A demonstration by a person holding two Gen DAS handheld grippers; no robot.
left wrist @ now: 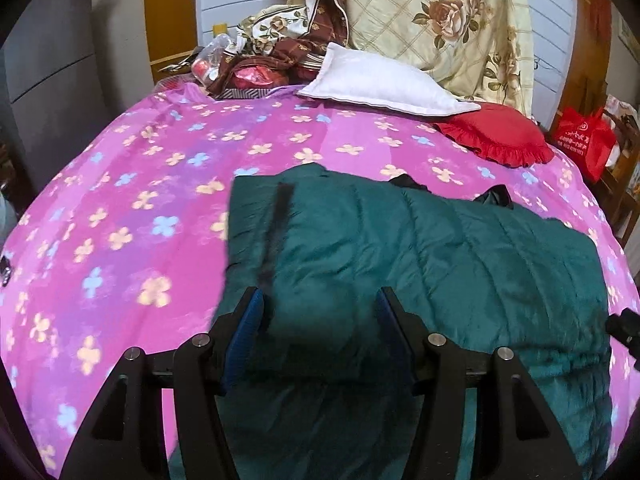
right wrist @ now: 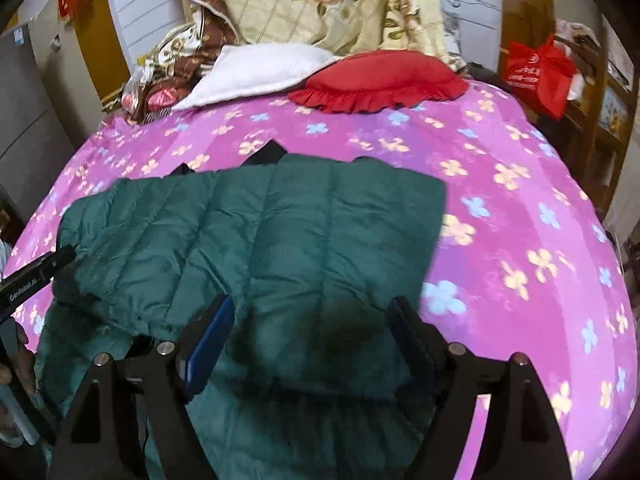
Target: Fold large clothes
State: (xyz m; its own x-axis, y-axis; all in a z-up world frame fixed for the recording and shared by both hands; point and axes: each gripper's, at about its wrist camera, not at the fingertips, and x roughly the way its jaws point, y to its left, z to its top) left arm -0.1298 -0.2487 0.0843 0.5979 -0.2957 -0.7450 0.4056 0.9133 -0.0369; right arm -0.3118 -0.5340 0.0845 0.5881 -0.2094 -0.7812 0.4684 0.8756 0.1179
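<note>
- Green quilted jacket (left wrist: 420,240) lies folded on the pink flowered bed sheet (left wrist: 140,200), centre of frame.
- Left hand-held gripper (left wrist: 320,332): jaws apart above the jacket, nothing clamped.
- Right hand-held gripper (right wrist: 312,340): jaws apart, nothing clamped.

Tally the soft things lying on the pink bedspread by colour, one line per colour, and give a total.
Green: 1, the quilted jacket
White: 1, the pillow
Red: 1, the frilled cushion
Brown and cream floral: 1, the bunched bedding at the head end
Total: 4
</note>
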